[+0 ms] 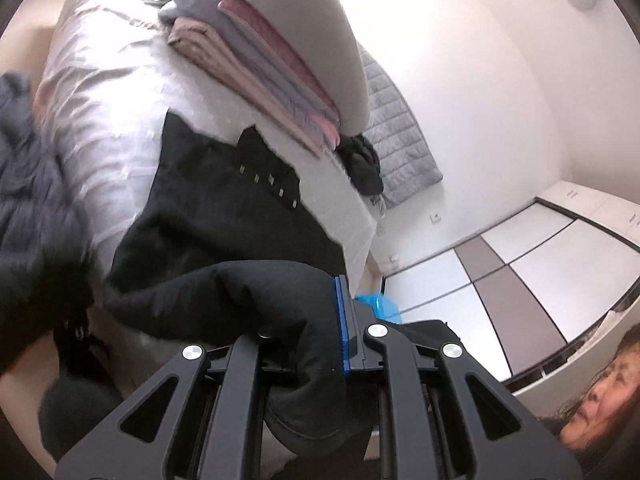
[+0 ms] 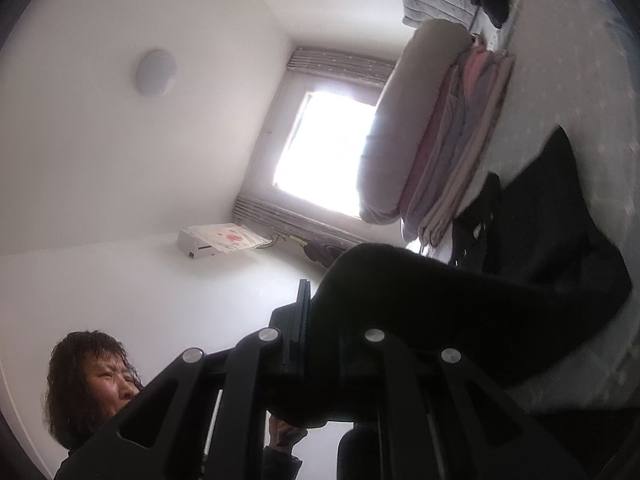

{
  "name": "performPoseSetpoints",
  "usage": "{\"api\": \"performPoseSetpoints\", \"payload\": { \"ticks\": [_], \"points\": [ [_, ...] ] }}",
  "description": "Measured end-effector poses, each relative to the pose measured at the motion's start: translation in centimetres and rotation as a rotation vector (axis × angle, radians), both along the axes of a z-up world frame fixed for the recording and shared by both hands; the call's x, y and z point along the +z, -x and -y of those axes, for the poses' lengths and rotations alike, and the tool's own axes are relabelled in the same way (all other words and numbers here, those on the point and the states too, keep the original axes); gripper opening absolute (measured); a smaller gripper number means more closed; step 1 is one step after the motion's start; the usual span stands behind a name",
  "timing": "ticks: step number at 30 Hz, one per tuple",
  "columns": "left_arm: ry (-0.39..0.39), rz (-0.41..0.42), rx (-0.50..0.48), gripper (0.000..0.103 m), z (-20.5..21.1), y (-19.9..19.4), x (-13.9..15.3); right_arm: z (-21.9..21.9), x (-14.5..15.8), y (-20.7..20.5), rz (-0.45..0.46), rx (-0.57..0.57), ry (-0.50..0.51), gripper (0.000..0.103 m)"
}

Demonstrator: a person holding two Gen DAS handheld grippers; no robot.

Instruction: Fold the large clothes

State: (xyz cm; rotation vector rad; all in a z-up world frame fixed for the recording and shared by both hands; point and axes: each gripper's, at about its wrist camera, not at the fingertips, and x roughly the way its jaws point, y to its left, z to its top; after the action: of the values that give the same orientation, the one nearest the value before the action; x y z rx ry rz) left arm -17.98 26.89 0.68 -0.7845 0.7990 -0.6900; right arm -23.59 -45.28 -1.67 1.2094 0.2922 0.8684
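A large black garment (image 1: 224, 216) with a row of small metal buttons lies spread on the pale bed (image 1: 120, 92). Its near edge is lifted in a thick fold. My left gripper (image 1: 341, 320) is shut on that fold; the blue pad shows beside the cloth and the other finger is hidden under it. In the right wrist view the same black garment (image 2: 532, 232) runs from the bed (image 2: 580, 80) up to my right gripper (image 2: 310, 320), which is shut on another part of the fold. Cloth drapes over one right finger.
A stack of folded pink, grey and beige clothes (image 1: 256, 68) topped by a grey cushion (image 1: 312, 28) sits beyond the garment. A dark bluish garment (image 1: 28, 168) lies left, a small black one (image 1: 362, 164) by a quilted blanket (image 1: 396, 132). A person's head (image 2: 88, 384) is close.
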Motion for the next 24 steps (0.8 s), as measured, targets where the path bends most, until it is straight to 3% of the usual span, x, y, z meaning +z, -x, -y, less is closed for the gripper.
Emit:
{"api": "performPoseSetpoints", "payload": {
  "ticks": [6,11,17,20,24],
  "points": [
    [0.031,0.057,0.029,0.011,0.8,-8.5,2.5,1.2,2.3,-7.7,0.012,-0.038,0.025,0.012],
    [0.062,0.060,0.051,0.011,2.2,-17.3,2.2,2.4,2.0,-15.8,-0.051,-0.085,0.054,0.012],
    [0.064,0.017,0.115,0.011,4.9,-28.8,-1.5,2.5,0.1,-27.1,-0.186,-0.145,0.144,0.012],
    [0.022,-0.041,0.161,0.011,6.3,-34.1,-4.9,2.6,-3.1,-32.1,-0.302,-0.187,0.184,0.012],
    [-0.052,-0.153,0.239,0.012,7.2,-38.1,-10.5,2.8,-8.9,-36.2,-0.491,-0.245,0.236,0.012]
  ]
}}
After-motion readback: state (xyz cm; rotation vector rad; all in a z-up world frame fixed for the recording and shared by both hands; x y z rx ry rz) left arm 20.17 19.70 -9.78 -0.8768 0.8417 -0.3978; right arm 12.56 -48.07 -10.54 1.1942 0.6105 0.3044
